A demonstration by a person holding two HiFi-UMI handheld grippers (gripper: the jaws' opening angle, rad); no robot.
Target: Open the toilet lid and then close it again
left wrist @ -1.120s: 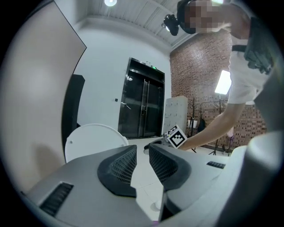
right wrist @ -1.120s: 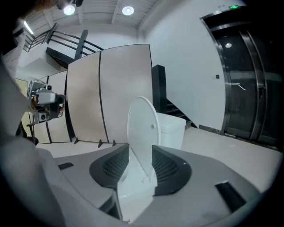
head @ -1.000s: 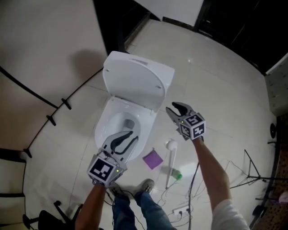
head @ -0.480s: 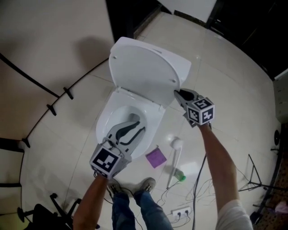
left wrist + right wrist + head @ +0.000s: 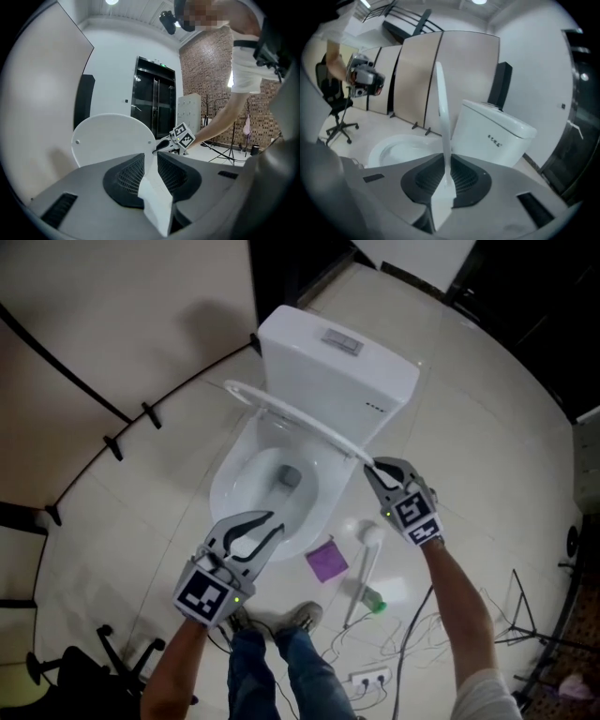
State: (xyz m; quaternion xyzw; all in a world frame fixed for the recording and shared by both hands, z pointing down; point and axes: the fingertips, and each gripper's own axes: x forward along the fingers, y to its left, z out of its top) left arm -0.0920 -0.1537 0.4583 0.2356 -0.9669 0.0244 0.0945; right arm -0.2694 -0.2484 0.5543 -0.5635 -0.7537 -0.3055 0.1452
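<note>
The left gripper (image 5: 265,527) hovers at the front rim of the toilet bowl (image 5: 223,495), its jaws apart with nothing gripped. Farther off, the right gripper (image 5: 373,468) has just been closing its jaws. They now clamp the side edge of the toilet lid (image 5: 292,415), which stands partway up above the bowl, in front of the cistern (image 5: 337,371).

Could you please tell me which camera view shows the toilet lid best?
The left gripper view: the toilet lid faces it, nearly whole. The head view and right gripper view show only its thin edge.
</note>
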